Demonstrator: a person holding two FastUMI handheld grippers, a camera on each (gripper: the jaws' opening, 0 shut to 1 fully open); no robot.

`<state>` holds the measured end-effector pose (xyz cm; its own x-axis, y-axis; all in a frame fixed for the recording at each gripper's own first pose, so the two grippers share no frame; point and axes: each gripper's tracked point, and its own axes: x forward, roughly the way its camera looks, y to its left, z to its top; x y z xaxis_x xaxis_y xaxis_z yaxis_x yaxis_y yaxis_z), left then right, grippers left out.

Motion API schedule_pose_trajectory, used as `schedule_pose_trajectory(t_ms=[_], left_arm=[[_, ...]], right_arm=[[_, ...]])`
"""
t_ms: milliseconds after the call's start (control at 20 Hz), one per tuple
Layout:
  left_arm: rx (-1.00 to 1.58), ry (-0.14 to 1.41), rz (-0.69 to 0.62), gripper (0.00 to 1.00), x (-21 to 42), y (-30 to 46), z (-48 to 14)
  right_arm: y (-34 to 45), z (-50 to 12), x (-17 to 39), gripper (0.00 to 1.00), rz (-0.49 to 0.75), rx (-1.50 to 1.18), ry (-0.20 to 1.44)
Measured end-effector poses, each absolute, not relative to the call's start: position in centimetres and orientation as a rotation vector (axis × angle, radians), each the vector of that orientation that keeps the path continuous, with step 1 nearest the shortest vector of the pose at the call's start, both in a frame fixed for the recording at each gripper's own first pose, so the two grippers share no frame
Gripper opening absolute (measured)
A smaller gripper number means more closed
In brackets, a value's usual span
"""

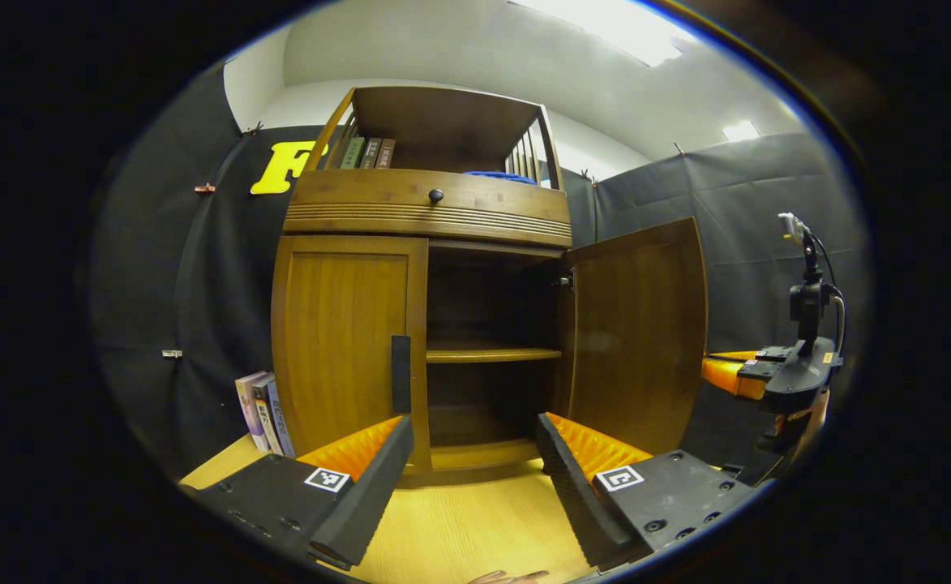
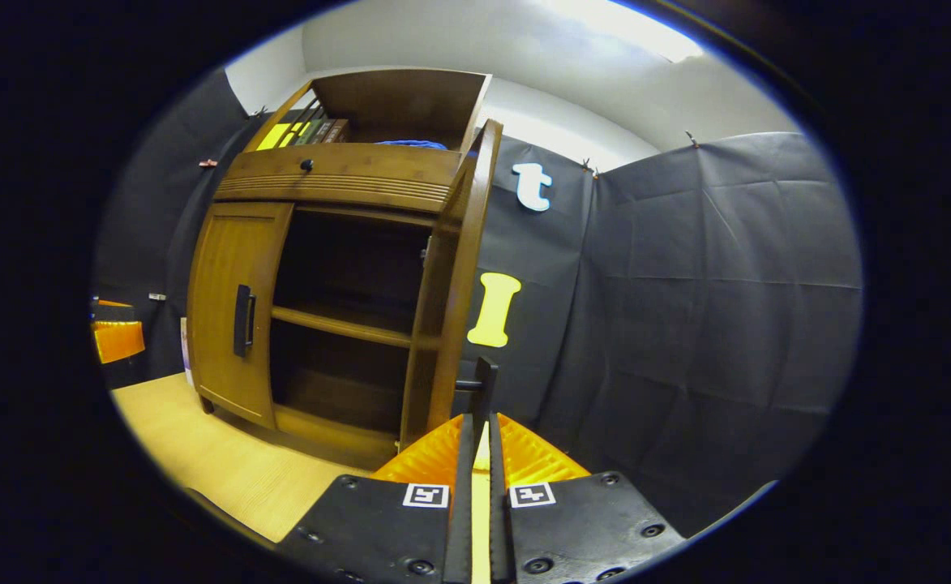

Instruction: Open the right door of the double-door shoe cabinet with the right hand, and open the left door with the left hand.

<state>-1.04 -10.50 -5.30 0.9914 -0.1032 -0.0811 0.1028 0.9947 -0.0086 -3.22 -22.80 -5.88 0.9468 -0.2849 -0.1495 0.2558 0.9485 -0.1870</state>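
Both fingers of the right gripper are pressed together on the handle of the right door, which stands wide open. Left gripper is spread before the closed left door, near its handle. Shoe cabinet stands on the wooden floor.

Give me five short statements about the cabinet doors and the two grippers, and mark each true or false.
1. The right door stands open. True.
2. The left door stands open too. False: it is closed.
3. The left gripper is clamped on the left door's handle. False: its fingers are spread apart, short of the handle.
4. The right gripper has its fingers closed on the right door's handle. True.
5. The shelf inside the cabinet holds shoes. False: the part in sight is bare.
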Motion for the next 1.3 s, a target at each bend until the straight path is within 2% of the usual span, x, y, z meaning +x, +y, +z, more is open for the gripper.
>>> schedule_pose_trajectory(t_ms=[150,250,350,400,550,600,650,750,950,1300], left_arm=[[0.009,0.067,-0.081,0.94,-0.5,-9.9,-5.0],[0.021,0.057,-0.059,0.92,0.4,-9.2,-5.0],[0.018,0.058,-0.055,0.94,1.5,-8.8,-5.2],[0.007,0.061,-0.057,0.94,2.0,-8.6,-5.4],[0.002,0.062,-0.054,0.92,4.0,-7.9,-5.4],[0.013,0.051,-0.038,0.94,4.7,-7.3,-5.1],[0.028,0.037,-0.022,0.94,5.7,-6.8,-5.0],[0.047,0.020,-0.005,0.95,8.0,-6.1,-5.0],[0.018,0.054,-0.017,0.95,12.6,-5.1,-6.4],[0.009,0.001,0.010,0.94,21.0,-2.6,-7.5]], right_arm=[[-21.7,-6.3,-4.5,0.31,-0.236,-0.147,0.183],[-21.6,-5.6,-5.7,0.39,-0.252,-0.185,0.154],[-21.4,-4.1,-6.8,0.54,-0.274,-0.197,0.108],[-21.0,-3.4,-7.3,0.54,-0.277,-0.194,0.086],[-20.0,-1.9,-8.6,0.82,-0.285,-0.172,0.048],[-20.1,-2.0,-8.9,0.92,-0.295,-0.165,0.051],[-20.3,-2.0,-9.2,0.90,-0.305,-0.161,0.050],[-20.9,-2.3,-9.5,0.94,-0.326,-0.172,0.055],[-22.5,-2.5,-10.3,0.95,-0.376,-0.189,0.046],[-26.3,-3.4,-10.9,0.95,-0.471,-0.203,0.032]])
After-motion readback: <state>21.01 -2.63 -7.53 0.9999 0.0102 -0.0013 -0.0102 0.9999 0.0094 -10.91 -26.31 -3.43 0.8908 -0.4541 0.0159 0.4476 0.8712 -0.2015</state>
